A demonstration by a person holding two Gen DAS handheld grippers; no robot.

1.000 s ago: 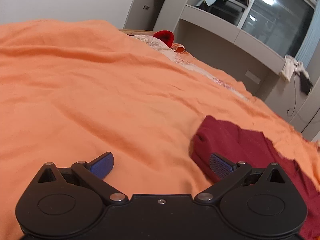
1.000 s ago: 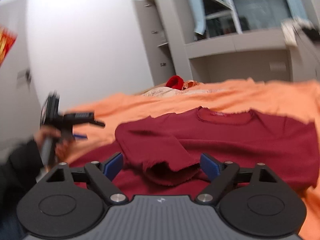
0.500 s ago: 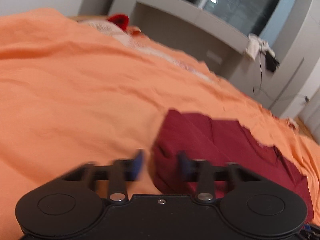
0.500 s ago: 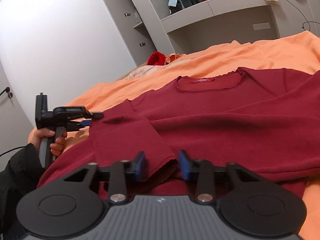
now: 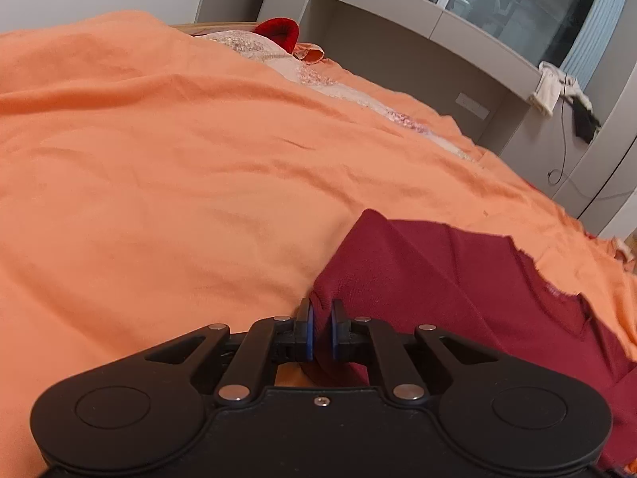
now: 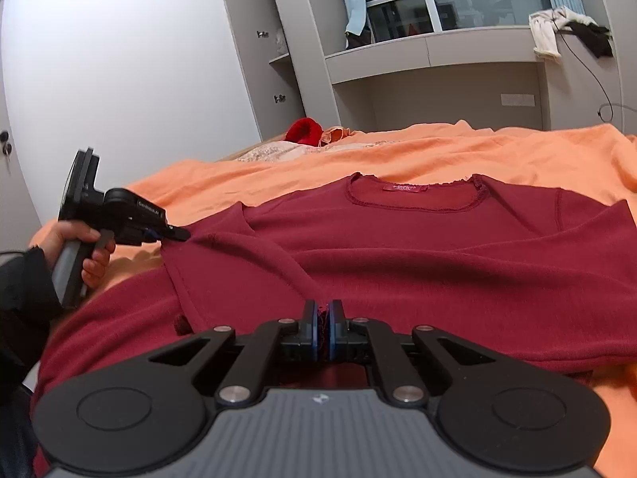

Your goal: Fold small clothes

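Observation:
A dark red long-sleeved top (image 6: 418, 247) lies flat on the orange bedspread (image 6: 438, 151), neckline away from me, one sleeve folded across its front. My right gripper (image 6: 323, 328) is shut on the cuff of that sleeve near the top's lower edge. My left gripper (image 5: 320, 332) is shut on a fold at the top's left shoulder edge (image 5: 418, 271). It also shows in the right wrist view (image 6: 167, 233), held in a hand at the left.
A bright red cloth (image 6: 304, 130) and a pale patterned pillow (image 5: 254, 46) lie at the bed's head. Grey wardrobe and shelf units (image 6: 430, 51) stand beyond, with clothes and a cable hanging (image 6: 565, 34) at the right.
Both grippers went from wide open to shut on the red top: the right on the sleeve cuff, the left on the shoulder edge. The sleeve is now pulled straighter.

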